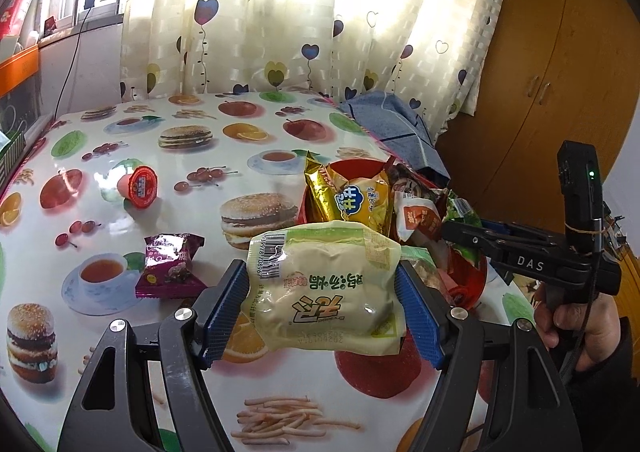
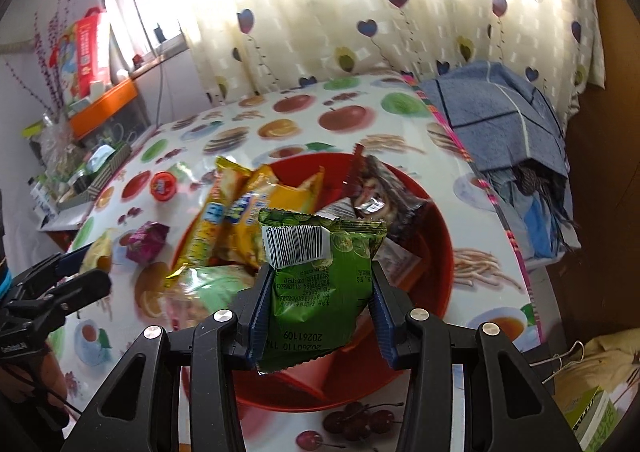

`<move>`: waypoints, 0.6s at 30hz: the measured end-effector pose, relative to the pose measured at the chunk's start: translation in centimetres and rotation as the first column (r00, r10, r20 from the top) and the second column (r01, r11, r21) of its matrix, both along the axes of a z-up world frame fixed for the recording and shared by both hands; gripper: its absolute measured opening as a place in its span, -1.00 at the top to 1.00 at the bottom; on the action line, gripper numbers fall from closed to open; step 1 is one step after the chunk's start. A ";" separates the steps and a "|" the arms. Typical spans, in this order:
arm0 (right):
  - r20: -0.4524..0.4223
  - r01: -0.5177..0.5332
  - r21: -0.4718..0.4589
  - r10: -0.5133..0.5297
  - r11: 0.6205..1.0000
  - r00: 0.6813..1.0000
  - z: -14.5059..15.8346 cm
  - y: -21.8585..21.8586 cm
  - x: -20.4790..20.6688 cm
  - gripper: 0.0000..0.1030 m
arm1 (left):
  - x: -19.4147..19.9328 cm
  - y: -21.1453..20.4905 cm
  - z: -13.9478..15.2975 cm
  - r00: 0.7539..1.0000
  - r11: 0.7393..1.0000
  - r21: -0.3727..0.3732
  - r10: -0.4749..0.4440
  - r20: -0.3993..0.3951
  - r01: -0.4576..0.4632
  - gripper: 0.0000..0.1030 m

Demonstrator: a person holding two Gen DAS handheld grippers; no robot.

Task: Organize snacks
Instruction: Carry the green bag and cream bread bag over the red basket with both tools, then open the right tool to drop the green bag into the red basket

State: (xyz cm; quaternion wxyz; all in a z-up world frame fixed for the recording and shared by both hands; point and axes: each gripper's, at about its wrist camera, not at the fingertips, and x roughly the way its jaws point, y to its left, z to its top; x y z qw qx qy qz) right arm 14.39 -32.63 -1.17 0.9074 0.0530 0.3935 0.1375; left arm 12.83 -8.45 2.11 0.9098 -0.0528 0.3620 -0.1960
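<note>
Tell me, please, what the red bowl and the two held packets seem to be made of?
Red bowl: probably plastic, with a smooth, even, slightly shiny wall. Pale yellow packet in the left gripper: glossy plastic film, wrinkled and reflecting light. Green packet in the right gripper: printed film, crimped edge, possibly foil-lined.

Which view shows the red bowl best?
The right wrist view: the red bowl shows most of its rim and inside. In the left wrist view the pale bun packet and other snacks cover most of it.
</note>
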 end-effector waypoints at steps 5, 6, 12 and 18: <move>-0.017 0.019 0.014 -0.019 1.000 1.000 -0.8 -0.8 0.5 0.16 | 0.2 -0.2 -0.1 1.000 1.000 -0.002 -0.005 -0.005 0.005 -0.44; -0.021 0.023 0.015 -0.022 1.000 1.000 -0.9 -1.0 0.6 0.16 | 0.3 -0.2 -0.1 1.000 1.000 -0.003 -0.006 -0.005 0.006 -0.44; -0.018 0.042 0.003 -0.042 0.999 0.999 -1.0 -1.5 0.4 0.10 | 0.4 -0.5 -0.1 1.000 1.000 -0.003 -0.013 -0.003 0.013 -0.44; -0.001 0.049 0.000 -0.049 0.999 0.999 -0.6 -2.0 -0.4 0.10 | 0.3 -0.8 0.1 1.000 1.000 -0.002 -0.021 0.001 0.021 -0.44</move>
